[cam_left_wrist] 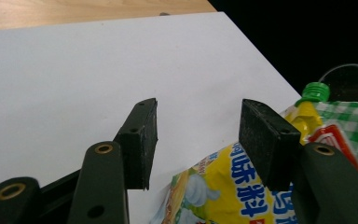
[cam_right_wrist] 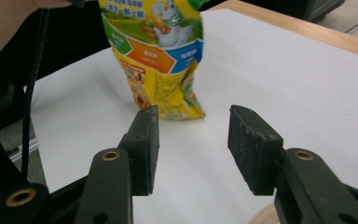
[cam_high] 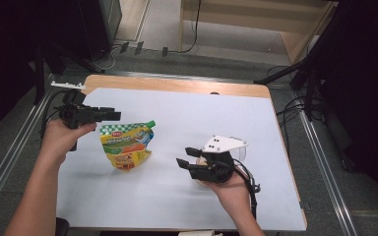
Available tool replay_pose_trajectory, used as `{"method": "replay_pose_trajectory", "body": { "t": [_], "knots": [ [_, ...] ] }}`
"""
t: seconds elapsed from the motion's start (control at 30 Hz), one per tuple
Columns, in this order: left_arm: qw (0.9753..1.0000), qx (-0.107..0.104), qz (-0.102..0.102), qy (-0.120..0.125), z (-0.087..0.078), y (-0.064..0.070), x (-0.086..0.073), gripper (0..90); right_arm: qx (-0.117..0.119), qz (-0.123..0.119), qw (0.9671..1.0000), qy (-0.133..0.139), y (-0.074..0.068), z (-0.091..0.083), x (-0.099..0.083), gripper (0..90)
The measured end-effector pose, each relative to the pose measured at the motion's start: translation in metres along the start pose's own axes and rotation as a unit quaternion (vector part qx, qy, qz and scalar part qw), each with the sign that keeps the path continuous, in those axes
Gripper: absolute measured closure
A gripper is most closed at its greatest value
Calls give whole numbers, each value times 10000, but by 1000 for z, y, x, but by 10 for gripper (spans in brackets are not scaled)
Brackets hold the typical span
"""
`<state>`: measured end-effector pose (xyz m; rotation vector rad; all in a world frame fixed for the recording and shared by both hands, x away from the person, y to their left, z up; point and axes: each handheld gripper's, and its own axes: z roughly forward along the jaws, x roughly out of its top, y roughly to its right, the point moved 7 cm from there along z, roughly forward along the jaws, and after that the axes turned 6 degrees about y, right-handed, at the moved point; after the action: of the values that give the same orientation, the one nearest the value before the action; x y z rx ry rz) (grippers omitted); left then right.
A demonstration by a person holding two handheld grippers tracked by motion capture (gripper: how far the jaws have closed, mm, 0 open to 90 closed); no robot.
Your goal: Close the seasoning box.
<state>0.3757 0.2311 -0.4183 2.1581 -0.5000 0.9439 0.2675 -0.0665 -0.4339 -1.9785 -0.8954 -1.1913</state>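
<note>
Two grippers, one in each of my hands, and both hold nothing. My left gripper (cam_high: 109, 115) sits over the white sheet (cam_high: 187, 118) at about ten o'clock from the pouch (cam_high: 126, 146), its jaws spread wide with bare sheet between them; in the left gripper view (cam_left_wrist: 198, 140) the pouch (cam_left_wrist: 223, 186) lies just below and to the right, its green cap (cam_left_wrist: 315, 92) at about two o'clock. My right gripper (cam_high: 187, 156) waits at about four o'clock from the pouch, well apart from it, jaws also wide open. In the right gripper view (cam_right_wrist: 193, 149) the pouch (cam_right_wrist: 161, 60) lies flat on the sheet straight ahead at twelve o'clock.
</note>
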Motion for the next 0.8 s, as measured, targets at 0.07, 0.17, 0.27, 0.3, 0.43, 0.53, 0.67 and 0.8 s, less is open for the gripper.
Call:
{"method": "replay_pose_trajectory", "body": {
  "t": [0.07, 0.17, 0.27, 0.3, 0.43, 0.53, 0.67, 0.8],
  "knots": [
    [10000, 17, -10, -2, 2, -2, -1, 476, -54, 36, 10000, 28, 5, -7, 3, 569],
    [10000, -16, 25, -77, 4, -5, -5, 484, -42, 132, 9999, -46, 11, -15, 4, 568],
    [9999, 30, 60, -106, 5, -7, -8, 487, -57, 123, 9998, -136, 15, -20, 5, 586],
    [10000, 33, 40, -77, 5, -7, -8, 487, -79, 117, 9998, -144, 17, -22, 5, 594],
    [9999, 123, 33, -39, 6, -10, -9, 486, -134, 154, 9998, -78, 24, -32, 9, 642],
    [9999, 136, 57, -12, 6, -10, -10, 484, -225, 185, 9996, -4, 29, -41, 12, 708],
    [9999, 141, 39, -10, 7, -11, -12, 475, -304, 208, 9993, 20, 36, -53, 15, 810],
    [9998, 178, 70, -79, 9, -11, -14, 480, -327, 327, 9989, 53, 44, -64, 18, 865]
  ]
}}
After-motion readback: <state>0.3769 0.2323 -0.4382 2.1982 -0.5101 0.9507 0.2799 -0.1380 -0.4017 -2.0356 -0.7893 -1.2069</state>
